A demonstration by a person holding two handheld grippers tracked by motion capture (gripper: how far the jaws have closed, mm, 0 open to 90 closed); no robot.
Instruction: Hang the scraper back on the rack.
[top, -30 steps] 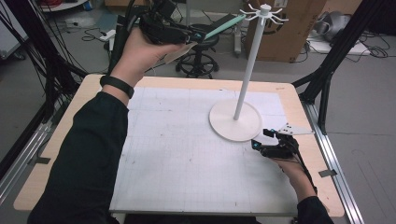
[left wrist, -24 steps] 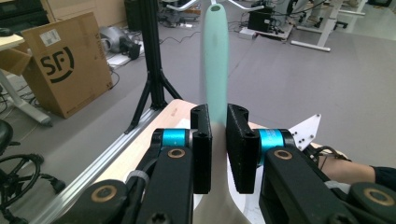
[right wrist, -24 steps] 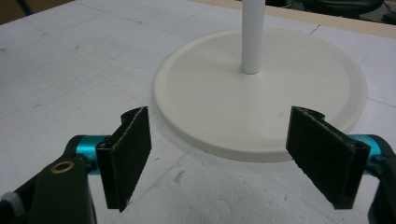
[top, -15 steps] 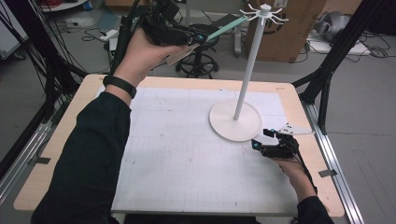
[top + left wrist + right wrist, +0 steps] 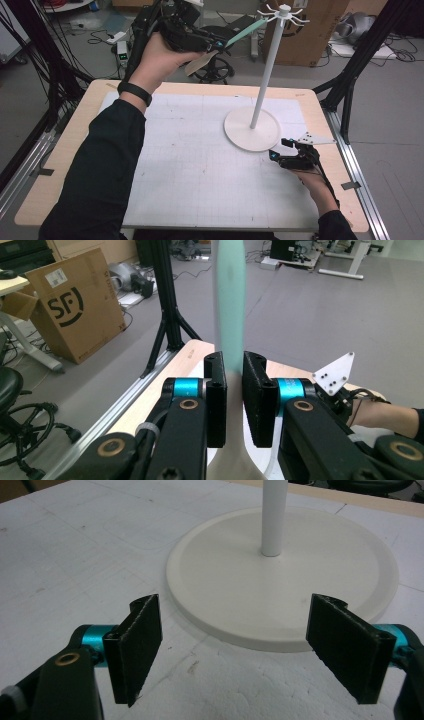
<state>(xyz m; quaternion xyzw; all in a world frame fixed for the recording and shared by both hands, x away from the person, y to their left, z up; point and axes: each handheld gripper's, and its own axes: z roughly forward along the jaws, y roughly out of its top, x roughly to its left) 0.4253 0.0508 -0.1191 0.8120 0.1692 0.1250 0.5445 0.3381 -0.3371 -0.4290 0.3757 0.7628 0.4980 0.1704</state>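
A white hook stand (image 5: 267, 60) rises from a round base (image 5: 251, 129) at the right of the white mat. My left gripper (image 5: 217, 46) is held high above the table's far edge, shut on a spatula with a mint-green handle (image 5: 246, 31) and a pale blade (image 5: 200, 63). The handle's tip reaches up toward the hooks (image 5: 283, 12) at the stand's top. In the left gripper view the green handle (image 5: 229, 305) runs up from between the closed jaws. My right gripper (image 5: 278, 148) rests open on the mat beside the base (image 5: 282, 575), nothing between its pads (image 5: 141, 640).
The gridded white mat (image 5: 190, 165) covers most of the wooden table (image 5: 85, 120). Black frame posts (image 5: 350, 85) stand at the right. On the floor beyond are a cardboard box (image 5: 310, 35), a chair base (image 5: 217, 75) and cables.
My left gripper has carried the spatula slightly right and up, bringing the green handle's tip closer to the stand's hooks. The right gripper has stayed still.
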